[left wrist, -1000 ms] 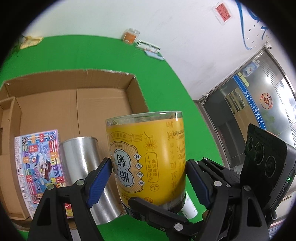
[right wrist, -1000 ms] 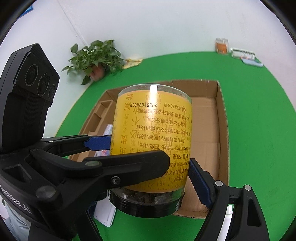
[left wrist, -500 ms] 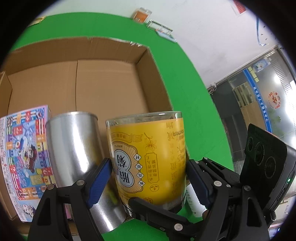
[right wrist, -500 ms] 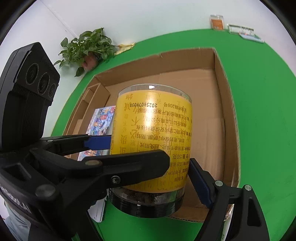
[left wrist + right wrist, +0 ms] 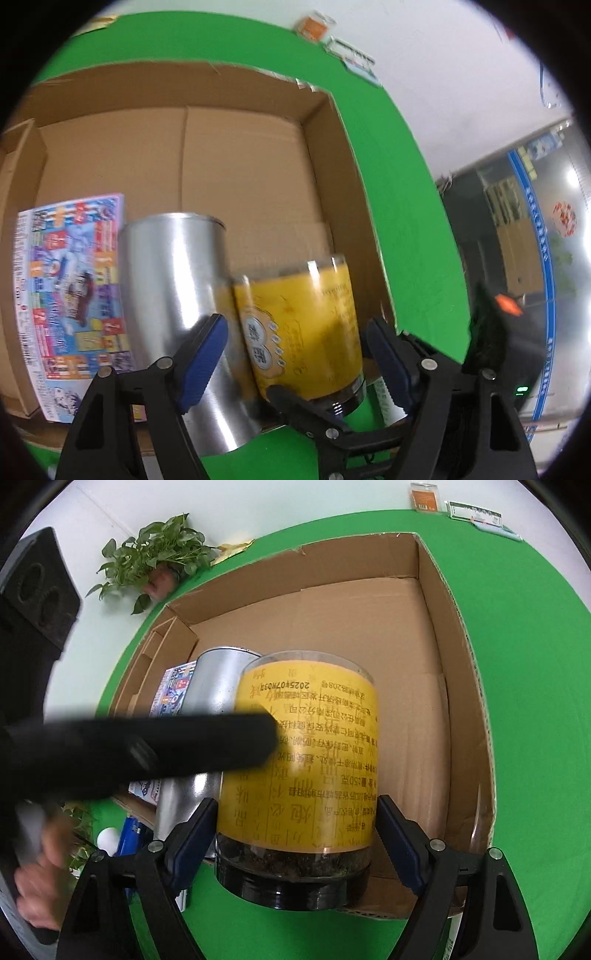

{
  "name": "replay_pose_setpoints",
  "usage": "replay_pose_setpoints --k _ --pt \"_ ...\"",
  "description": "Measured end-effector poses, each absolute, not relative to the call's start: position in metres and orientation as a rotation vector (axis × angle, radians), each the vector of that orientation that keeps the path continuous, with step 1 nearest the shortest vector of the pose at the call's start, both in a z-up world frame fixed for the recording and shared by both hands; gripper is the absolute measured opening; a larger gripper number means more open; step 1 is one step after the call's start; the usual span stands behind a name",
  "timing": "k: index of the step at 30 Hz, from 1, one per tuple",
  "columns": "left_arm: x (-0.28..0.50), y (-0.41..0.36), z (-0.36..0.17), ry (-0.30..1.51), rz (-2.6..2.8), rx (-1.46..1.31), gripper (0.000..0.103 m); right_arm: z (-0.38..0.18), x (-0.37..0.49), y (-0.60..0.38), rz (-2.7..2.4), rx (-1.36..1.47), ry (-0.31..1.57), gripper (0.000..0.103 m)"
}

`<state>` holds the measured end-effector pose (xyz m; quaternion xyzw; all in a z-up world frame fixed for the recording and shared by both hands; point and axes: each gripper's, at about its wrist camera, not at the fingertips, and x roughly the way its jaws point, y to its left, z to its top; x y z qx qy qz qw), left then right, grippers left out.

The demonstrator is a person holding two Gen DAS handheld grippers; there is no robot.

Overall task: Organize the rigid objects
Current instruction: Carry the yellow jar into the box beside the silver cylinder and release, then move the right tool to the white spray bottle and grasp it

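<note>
The jar (image 5: 303, 760) at the centre of the right wrist frame wears a yellow label with dark printed characters, over a black lid (image 5: 291, 886). Left of it a plain silver can (image 5: 173, 295). At the left of the left wrist frame, a multicoloured printed booklet (image 5: 70, 288), its pattern blurred. Brown cardboard box (image 5: 458, 657); green table cover (image 5: 535, 701). Gripper pads (image 5: 201, 363) are blue.

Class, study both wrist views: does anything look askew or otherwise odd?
Yes. The yellow-labelled jar, clamped in the right gripper, is upside down: black lid at the bottom, print inverted. It leans against the silver can in the cardboard box.
</note>
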<state>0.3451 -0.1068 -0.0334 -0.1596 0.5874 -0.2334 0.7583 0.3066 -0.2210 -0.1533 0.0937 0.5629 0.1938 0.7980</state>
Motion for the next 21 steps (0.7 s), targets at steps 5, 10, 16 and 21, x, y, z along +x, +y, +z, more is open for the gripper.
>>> replay_pose_setpoints --k 5,10,16,21 --pt "0.334 -0.092 -0.029 1.249 -0.505 -0.346 0.077 -0.154 0.310 -0.217 0.402 0.202 1.250 0.086" --pt "0.316 -0.080 -0.027 1.214 -0.506 -0.353 0.077 -0.144 0.304 -0.216 0.420 0.171 1.276 0.086" --pt "0.281 -0.052 -0.022 1.090 -0.440 -0.334 0.077 -0.123 0.292 -0.218 0.426 0.154 1.206 0.064" --pt "0.243 -0.033 0.002 0.896 -0.341 -0.258 0.079 -0.104 0.271 -0.219 0.441 0.177 1.117 0.073"
